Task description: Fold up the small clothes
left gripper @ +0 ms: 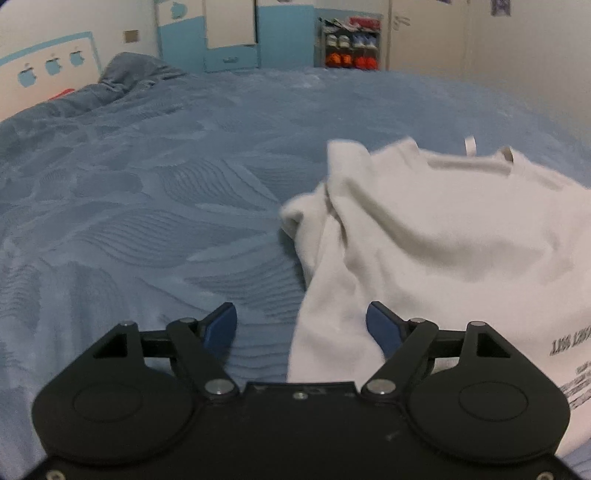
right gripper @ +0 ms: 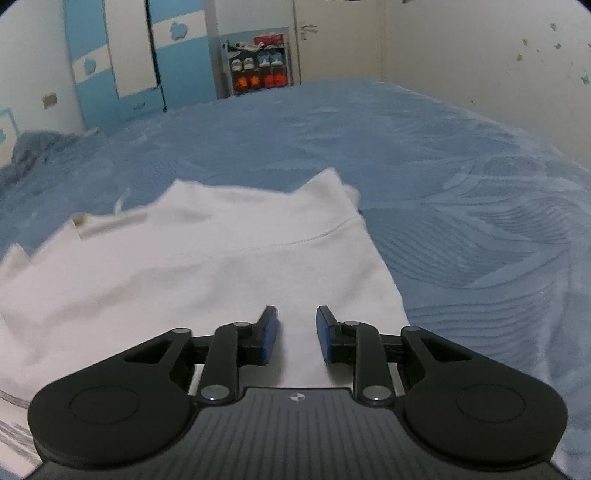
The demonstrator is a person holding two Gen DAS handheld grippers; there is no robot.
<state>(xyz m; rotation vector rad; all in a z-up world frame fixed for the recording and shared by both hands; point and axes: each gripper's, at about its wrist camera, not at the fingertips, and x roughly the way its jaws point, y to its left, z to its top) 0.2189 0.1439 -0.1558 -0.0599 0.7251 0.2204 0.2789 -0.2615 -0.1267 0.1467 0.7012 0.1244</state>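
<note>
left gripper [left gripper: 301,325]: wide open, empty, straddling white shirt [left gripper: 443,236] edge | right gripper [right gripper: 297,332]: part-open, empty, over shirt | advice: pinch both layers at side edges, lift evenly

The T-shirt [left gripper: 443,236] lies on the bed [left gripper: 147,192], its collar toward twelve o'clock and its printed text at the near end. The left gripper [left gripper: 301,319] straddles its nine o'clock edge; the right gripper [right gripper: 297,325] sits over its three o'clock side. Beyond the bed at twelve o'clock stand a wardrobe [left gripper: 229,33] and, to its right, a shoe rack [left gripper: 349,44].
</note>
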